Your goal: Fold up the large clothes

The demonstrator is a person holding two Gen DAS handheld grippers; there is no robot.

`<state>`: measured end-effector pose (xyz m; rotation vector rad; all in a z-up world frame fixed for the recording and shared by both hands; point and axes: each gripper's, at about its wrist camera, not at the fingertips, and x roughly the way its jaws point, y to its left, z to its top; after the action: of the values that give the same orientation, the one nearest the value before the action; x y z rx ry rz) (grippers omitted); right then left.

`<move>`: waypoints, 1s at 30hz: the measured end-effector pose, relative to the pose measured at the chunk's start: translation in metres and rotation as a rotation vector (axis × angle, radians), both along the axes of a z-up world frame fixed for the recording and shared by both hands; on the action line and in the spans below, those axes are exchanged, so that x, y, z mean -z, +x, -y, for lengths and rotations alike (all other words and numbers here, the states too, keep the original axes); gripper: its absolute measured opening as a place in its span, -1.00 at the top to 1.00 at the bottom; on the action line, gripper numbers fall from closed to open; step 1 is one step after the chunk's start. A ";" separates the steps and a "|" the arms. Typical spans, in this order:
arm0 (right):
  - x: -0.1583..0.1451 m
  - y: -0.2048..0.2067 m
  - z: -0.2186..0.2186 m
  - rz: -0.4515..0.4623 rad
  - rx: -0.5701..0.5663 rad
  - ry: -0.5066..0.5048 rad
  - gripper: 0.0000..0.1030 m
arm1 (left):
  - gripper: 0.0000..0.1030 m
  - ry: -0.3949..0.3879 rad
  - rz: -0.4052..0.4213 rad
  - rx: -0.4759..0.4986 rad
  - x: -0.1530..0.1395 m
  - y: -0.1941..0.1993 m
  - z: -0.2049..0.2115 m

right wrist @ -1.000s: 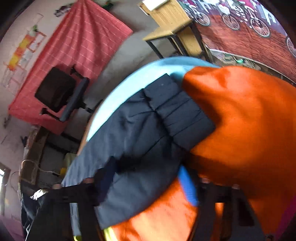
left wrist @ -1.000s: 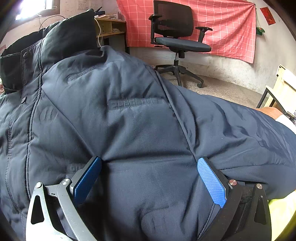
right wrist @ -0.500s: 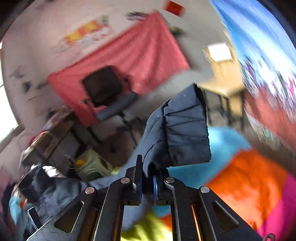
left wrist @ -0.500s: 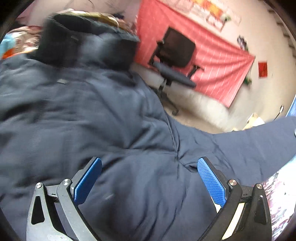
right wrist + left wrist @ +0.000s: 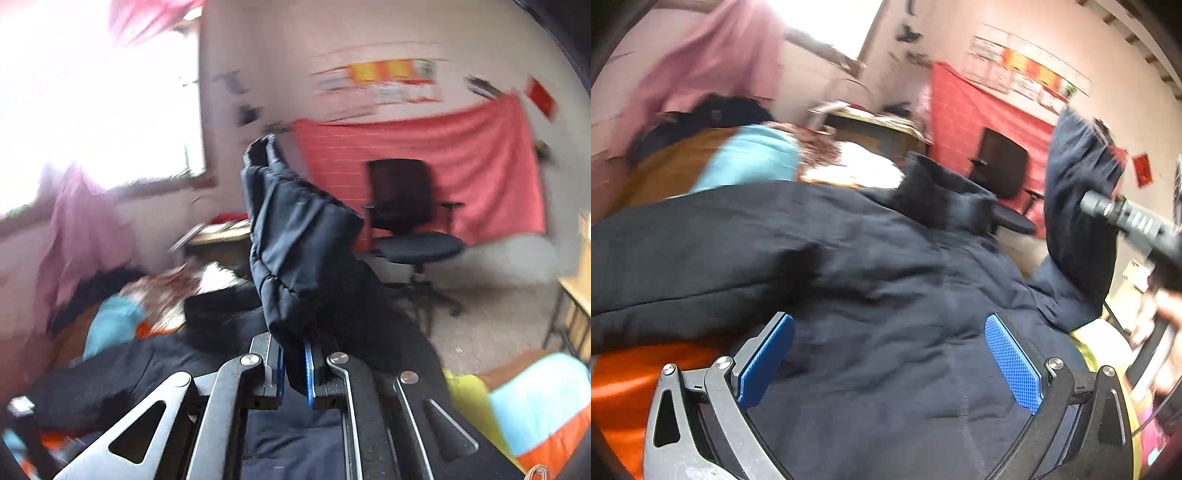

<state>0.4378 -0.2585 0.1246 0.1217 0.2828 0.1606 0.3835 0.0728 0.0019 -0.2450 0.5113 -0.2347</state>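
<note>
Both views are smeared by motion blur; background detail is unreliable. In the left wrist view, the lower body of the dark navy jacket (image 5: 886,280) is cut off by the frame, and what lies beneath it is mostly hidden, apart from an orange cover (image 5: 624,373) at lower left. The right gripper (image 5: 1123,218) appears there only as a blurred dark body at the right edge; its fingertips are not distinguishable in that view.

The left gripper (image 5: 888,354) stands spread wide, its 2 blue pads (image 5: 1012,363) apart, with jacket fabric bulging between them. Whether the pads touch the cloth cannot be told.

In the right wrist view, the right gripper (image 5: 293,367) is clamped on the jacket's sleeve (image 5: 299,236), which rises upright above the fingers, cuff uppermost. The rest of the jacket (image 5: 155,369) lies below and to the left, spread over bedding (image 5: 532,398) in orange, blue and yellow. An office chair (image 5: 406,218) stands before a red cloth (image 5: 480,147) on the wall.
</note>
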 end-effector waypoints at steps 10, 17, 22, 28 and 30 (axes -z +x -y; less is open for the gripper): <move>0.091 0.037 -0.144 -0.170 -0.218 -0.178 0.83 | -0.97 -0.070 -0.042 -0.075 0.008 0.000 -0.051; 0.161 0.055 -0.163 -0.356 -0.276 -0.086 0.76 | -0.97 -0.139 -0.107 -0.097 0.020 0.017 -0.070; 0.186 0.063 -0.151 -0.468 -0.363 0.012 0.26 | -0.97 -0.168 -0.129 -0.098 0.028 0.024 -0.066; 0.167 0.037 -0.138 -0.443 -0.524 0.026 -0.71 | -0.97 -0.188 -0.118 -0.102 0.027 0.036 -0.052; 0.155 0.024 -0.123 -0.415 -0.551 -0.030 -0.71 | -0.97 -0.178 -0.116 -0.089 0.028 0.046 -0.041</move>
<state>0.4623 -0.1356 -0.0300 0.0435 0.7309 0.6815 0.4290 0.1135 -0.0260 -0.4559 0.5938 -0.1798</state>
